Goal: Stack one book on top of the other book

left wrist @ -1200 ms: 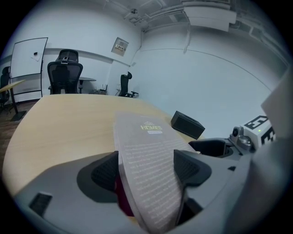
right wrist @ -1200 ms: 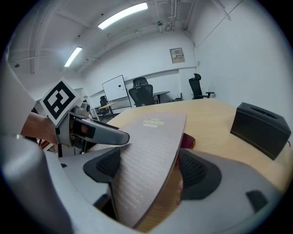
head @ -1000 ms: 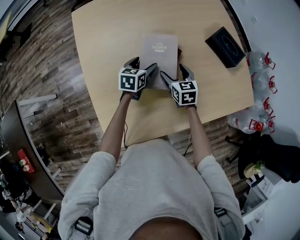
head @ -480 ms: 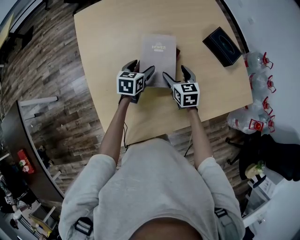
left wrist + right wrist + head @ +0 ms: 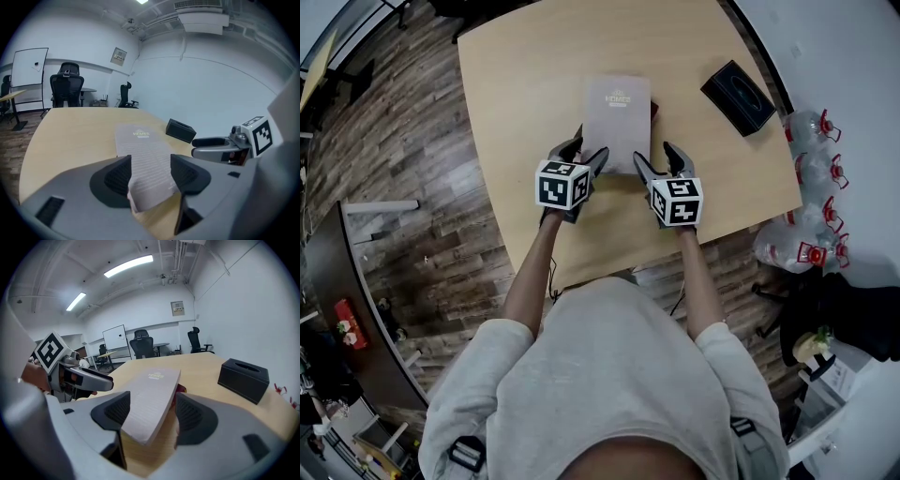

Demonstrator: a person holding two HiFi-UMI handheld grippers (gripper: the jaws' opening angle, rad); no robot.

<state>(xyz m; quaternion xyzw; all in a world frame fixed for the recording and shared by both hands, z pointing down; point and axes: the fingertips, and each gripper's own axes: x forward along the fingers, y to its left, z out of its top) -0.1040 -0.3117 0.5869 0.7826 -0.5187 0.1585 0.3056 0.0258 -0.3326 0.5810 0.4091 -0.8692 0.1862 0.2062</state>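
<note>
A grey-beige book point(image 5: 617, 112) lies flat on the wooden table point(image 5: 534, 75). It rests on a red book, of which only a sliver point(image 5: 654, 108) shows at its right edge. My left gripper point(image 5: 583, 155) hovers at the top book's near left corner. My right gripper point(image 5: 659, 161) hovers at its near right corner. Both pairs of jaws have just been closing. In the left gripper view the book point(image 5: 140, 145) runs between the jaws of that gripper point(image 5: 151, 164). The right gripper view shows the book point(image 5: 154, 385) between the jaws of that gripper point(image 5: 151, 406). Neither gripper's pads press on it.
A black box point(image 5: 737, 86) sits at the table's far right. Beside the table's right edge, several water bottles with red caps point(image 5: 816, 178) stand on the floor, with a black bag point(image 5: 853, 319) nearer. The table's near edge is just behind the grippers.
Both grippers have drawn back toward the person from the book's near corners, and their jaws have narrowed. The book has stayed where it lay.
</note>
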